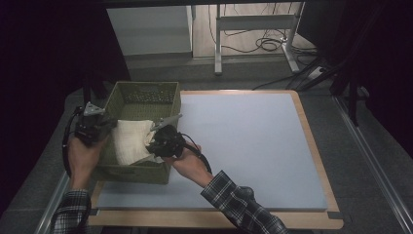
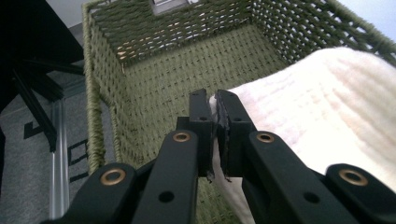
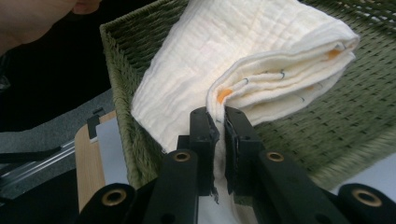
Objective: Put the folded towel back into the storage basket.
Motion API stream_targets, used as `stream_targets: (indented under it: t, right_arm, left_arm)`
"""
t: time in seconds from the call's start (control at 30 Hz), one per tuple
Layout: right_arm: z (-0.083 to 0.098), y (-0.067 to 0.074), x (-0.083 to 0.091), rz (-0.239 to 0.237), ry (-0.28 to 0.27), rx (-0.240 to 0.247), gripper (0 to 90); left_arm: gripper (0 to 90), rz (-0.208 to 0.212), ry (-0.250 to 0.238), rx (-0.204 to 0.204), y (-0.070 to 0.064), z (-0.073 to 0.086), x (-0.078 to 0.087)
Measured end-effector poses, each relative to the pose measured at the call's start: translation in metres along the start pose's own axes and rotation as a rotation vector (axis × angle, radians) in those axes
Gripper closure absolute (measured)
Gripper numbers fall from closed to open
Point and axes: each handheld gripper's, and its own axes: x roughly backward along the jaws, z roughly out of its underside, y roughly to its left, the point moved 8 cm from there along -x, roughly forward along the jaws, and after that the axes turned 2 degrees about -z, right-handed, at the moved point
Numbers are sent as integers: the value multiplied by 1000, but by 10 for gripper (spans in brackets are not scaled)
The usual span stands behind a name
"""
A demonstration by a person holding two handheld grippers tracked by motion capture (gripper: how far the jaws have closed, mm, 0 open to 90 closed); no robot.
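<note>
**Inspector:** A folded cream cloth is held over the open top of a green woven basket at the left edge of the table. The step in hand is judged to be the lowering of the cloth into the basket.

**Reviewer:** How are the grippers set?

**Inspector:** The left gripper is pressed together on one edge of the cloth, a thin fold being pinched between its jaws. The right gripper is likewise pinched on the opposite edge, near the stacked folds. In the high view the left gripper is seen at the basket's left wall and the right gripper near its right wall.

**Reviewer:** Where does the cloth lie?

**Inspector:** It is spanned between the two grips, largely inside the rim. Part is draped against the near wall. Whether the floor is touched cannot be told.

**Reviewer:** What is called for next?

**Inspector:** An even descent of both hands is judged necessary, so the fold is kept. The near edge should be cleared of the rim before the jaws are released.
</note>
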Motion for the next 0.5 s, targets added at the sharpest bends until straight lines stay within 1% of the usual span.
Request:
stream_targets:
  t: [0.23, 0.37, 0.5]
  right_arm:
    - [1, 6, -20, 10, 11, -13, 822]
    - [3, 9, -28, 14, 27, -16, 821]
    - [8, 10, -30, 26, 42, -9, 818]
  left_arm:
    - [857, -4, 5, 16, 7, 6, -3]
    - [858, 0, 20, 11, 5, 9, -8]
    - [858, 13, 28, 2, 0, 12, -14]
